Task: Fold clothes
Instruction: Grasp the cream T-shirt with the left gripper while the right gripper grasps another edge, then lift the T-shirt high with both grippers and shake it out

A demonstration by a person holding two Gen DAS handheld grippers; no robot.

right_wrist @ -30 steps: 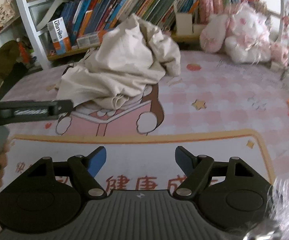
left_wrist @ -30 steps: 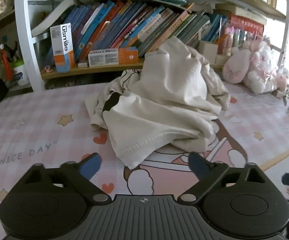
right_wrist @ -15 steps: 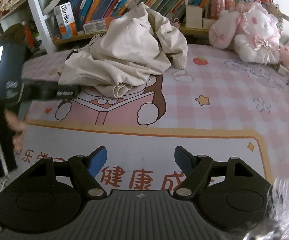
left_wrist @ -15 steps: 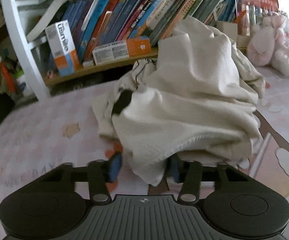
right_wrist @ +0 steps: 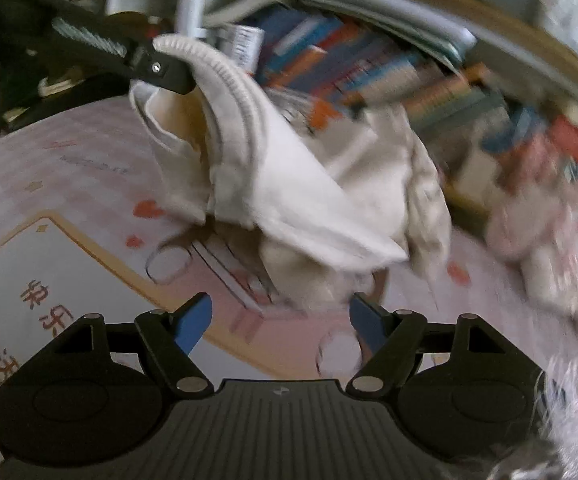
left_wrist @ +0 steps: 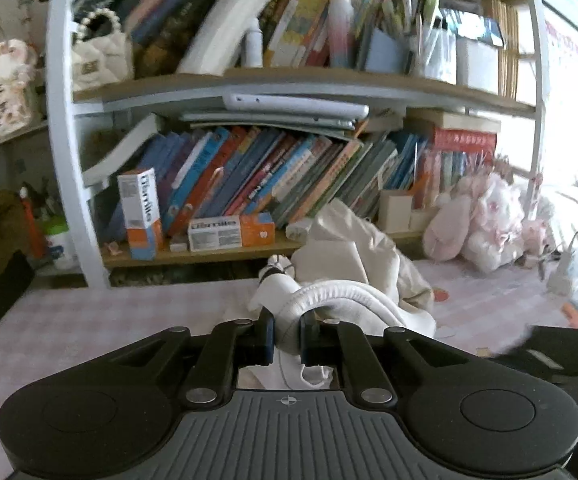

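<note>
Cream ribbed-hem cotton garment (right_wrist: 273, 184) hangs clamped in the left gripper (left_wrist: 287, 338) at upper left, so the wide-open right gripper (right_wrist: 279, 322) should seize its lower edge.

left wrist: close, level, bookshelf at 12 | right wrist: tilted, farther back | shared: crumpled cream cotton garment (left_wrist: 353, 280) (right_wrist: 289, 184)

Cream garment (left_wrist: 341, 300); pink checked mat (left_wrist: 89, 320); blue-padded right gripper (right_wrist: 281, 322)
</note>
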